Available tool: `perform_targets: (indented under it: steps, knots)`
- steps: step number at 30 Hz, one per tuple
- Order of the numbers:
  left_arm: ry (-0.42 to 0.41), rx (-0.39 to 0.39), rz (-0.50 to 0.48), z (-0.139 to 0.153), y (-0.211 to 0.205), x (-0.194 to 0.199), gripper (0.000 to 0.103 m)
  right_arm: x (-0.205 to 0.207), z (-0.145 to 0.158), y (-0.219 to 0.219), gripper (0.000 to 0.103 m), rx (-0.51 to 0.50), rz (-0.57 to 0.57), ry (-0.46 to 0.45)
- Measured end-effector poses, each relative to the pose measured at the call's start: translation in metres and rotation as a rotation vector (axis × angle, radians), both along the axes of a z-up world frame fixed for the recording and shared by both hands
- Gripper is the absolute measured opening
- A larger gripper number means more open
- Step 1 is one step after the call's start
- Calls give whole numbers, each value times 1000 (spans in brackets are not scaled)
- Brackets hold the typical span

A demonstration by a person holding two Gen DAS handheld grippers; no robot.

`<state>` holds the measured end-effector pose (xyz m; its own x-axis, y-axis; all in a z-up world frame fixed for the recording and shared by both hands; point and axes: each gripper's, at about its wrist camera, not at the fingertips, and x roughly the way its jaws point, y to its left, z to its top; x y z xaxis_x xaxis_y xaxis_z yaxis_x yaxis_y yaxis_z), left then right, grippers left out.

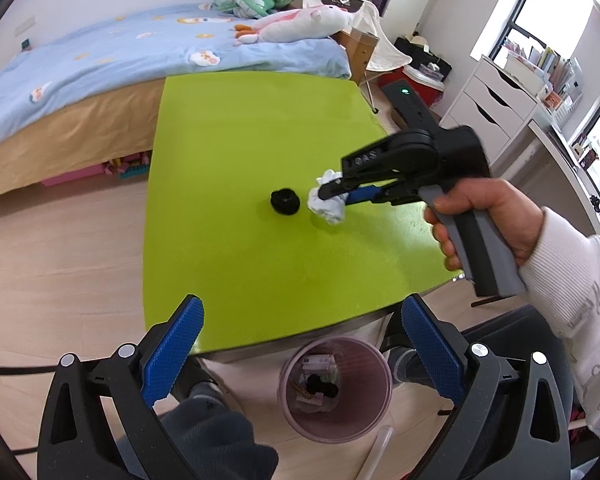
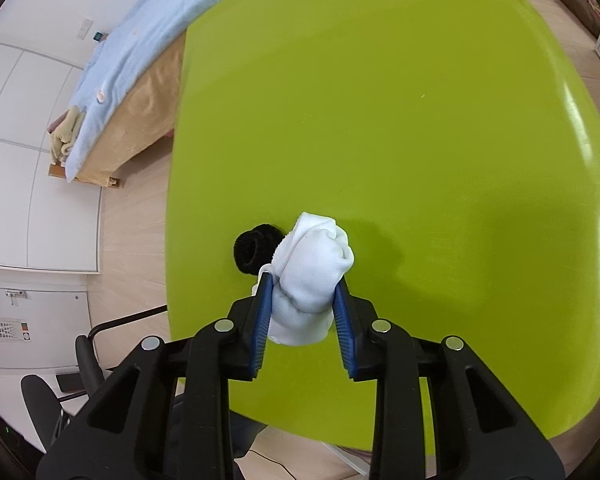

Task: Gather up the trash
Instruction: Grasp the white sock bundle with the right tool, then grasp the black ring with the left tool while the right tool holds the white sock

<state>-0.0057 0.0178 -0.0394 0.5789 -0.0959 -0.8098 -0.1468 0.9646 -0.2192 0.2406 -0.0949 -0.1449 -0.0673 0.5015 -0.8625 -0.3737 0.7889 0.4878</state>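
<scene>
The right gripper (image 2: 302, 300) is clenched on a crumpled white wad (image 2: 314, 268), its blue pads pressing both sides of the lower half, with the wad low over the green surface (image 2: 440, 120), touching it or just above; I cannot tell which. The left gripper (image 1: 302, 354) hangs released and empty near the surface's front edge, over a pink trash bin (image 1: 374, 408) on the floor that already holds scraps.

The wad looks soft and light, like cloth or tissue; it should squash rather than slip, so a hold across its thick middle seems safest. Just beside it lies a black fuzzy ring (image 2: 254, 250), also soft and best pinched across its band. The only writing, raised letters on the right gripper's body, is not legible.
</scene>
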Motion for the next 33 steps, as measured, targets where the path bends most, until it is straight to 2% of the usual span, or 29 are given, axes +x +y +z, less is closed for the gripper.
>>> perform_targets:
  steps: [8,14,23,30,33]
  knots:
    - [12,14,-35,0,4,41,95,-13,25,-28,30,-9,30,-40]
    - [63,38,-57,-10,12,86,95,-23,32,-45,30,-72,69,-103]
    - [172,85,-54,-45,19,146,95,-32,37,-61,30,-143,113,-170]
    - [244,71,-28,-73,19,175,95,-31,39,-65,30,-151,118,-180]
    - [262,89,-13,-84,18,180,95,-31,38,-66,30,-151,119,-183]
